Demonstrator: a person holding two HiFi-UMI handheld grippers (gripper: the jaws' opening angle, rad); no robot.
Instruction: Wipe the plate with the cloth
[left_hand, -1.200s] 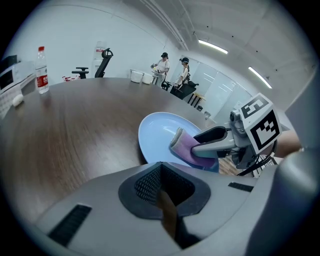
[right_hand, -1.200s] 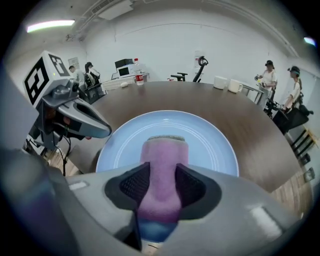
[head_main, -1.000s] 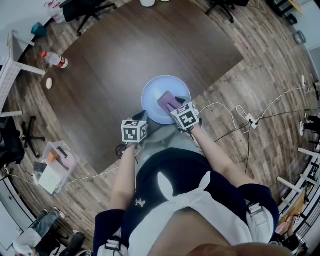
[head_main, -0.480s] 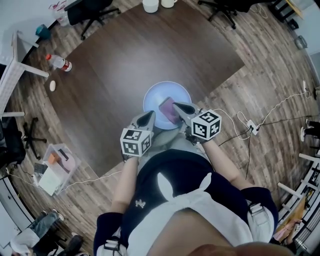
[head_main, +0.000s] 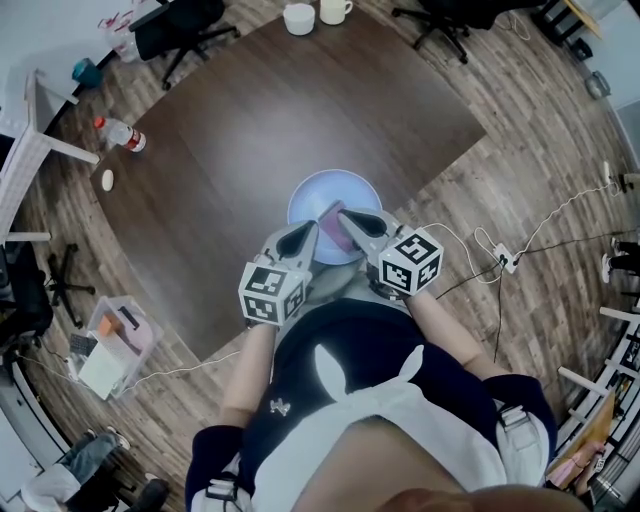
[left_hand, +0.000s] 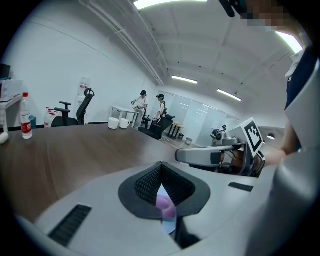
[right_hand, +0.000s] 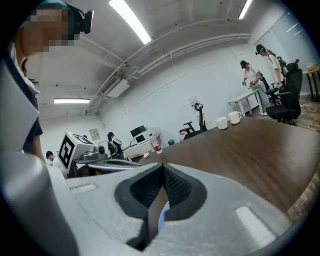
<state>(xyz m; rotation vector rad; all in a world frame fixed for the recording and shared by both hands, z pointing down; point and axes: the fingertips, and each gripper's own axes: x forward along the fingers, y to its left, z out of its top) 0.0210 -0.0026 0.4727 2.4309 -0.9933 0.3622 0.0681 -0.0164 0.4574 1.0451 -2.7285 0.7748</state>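
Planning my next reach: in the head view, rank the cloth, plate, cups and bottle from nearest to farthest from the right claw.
1. Cloth, just beneath the right claw.
2. Plate, under the cloth.
3. Cups, at the table's far edge, and bottle, at its far-left corner: too close to call.

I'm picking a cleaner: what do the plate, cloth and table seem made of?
Plate: pale blue, smooth, faintly glossy, likely plastic or glazed ceramic.
Cloth: purple, matte, flat, probably microfibre or sponge.
Table: dark brown wood grain, soft sheen, likely veneer or laminate.
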